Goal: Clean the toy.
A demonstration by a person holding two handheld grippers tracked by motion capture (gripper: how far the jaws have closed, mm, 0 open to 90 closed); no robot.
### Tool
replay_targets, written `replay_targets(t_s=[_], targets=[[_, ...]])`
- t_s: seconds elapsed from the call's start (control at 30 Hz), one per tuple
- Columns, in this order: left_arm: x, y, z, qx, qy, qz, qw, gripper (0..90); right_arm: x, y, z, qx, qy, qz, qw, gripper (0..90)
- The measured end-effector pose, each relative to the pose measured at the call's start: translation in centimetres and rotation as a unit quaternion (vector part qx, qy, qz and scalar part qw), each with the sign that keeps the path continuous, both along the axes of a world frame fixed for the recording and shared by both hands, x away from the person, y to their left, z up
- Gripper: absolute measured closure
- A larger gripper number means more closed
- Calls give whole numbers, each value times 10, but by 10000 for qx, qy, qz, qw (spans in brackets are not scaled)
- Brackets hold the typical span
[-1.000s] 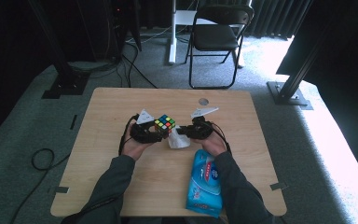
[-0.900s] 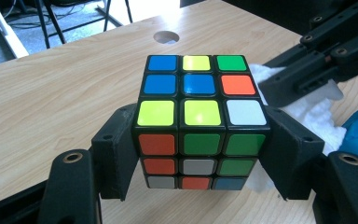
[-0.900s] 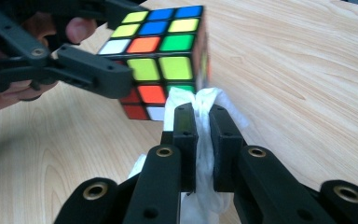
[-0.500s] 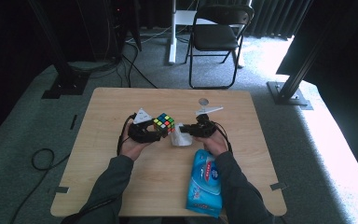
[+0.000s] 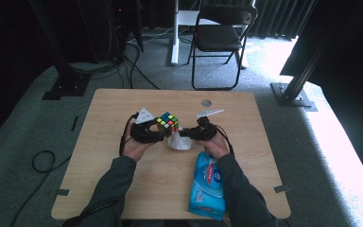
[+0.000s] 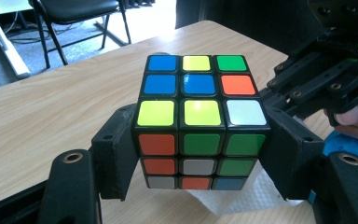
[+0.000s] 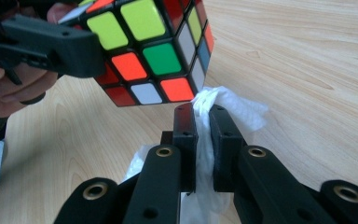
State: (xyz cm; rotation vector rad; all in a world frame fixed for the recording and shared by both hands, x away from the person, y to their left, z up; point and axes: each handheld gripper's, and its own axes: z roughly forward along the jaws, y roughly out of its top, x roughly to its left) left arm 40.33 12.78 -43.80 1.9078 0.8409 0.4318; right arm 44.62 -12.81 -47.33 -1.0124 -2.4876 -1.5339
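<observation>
We are mid-wipe: left gripper (image 6: 200, 186) grasps the cube (image 6: 199, 121) above the desk (image 5: 123, 184), right gripper (image 7: 204, 116) clenched on a wipe (image 7: 223, 109) touching the cube's lower corner; next, rub that face with steady pressure.

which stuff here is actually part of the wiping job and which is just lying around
In use:
- puzzle cube, clamped in the left gripper
- white wipe, pinched in the right gripper

Lying about:
- blue wipes pack on the table
- folding chair
</observation>
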Motion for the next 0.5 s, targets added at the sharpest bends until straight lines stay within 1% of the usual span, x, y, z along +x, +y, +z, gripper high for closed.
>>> replay_targets(t_s=[0.17, 0.23, 0.37, 0.5], targets=[[1, -1, 2, -21, -19, 16, 10000, 344, 0, 0, 0, 36, 7, 49, 10000, 833], [1, -2, 4, -61, -27, 12, 10000, 344, 0, 1, 0, 22, 7, 102, 9999, 833], [1, -5, 6, -41, -55, -27, 10000, 344, -2, 5, 0, 9, -20, 199, 9998, 833], [2, -7, 6, -53, -42, -35, 10000, 344, -3, 8, 0, 38, -45, 296, 9995, 833]])
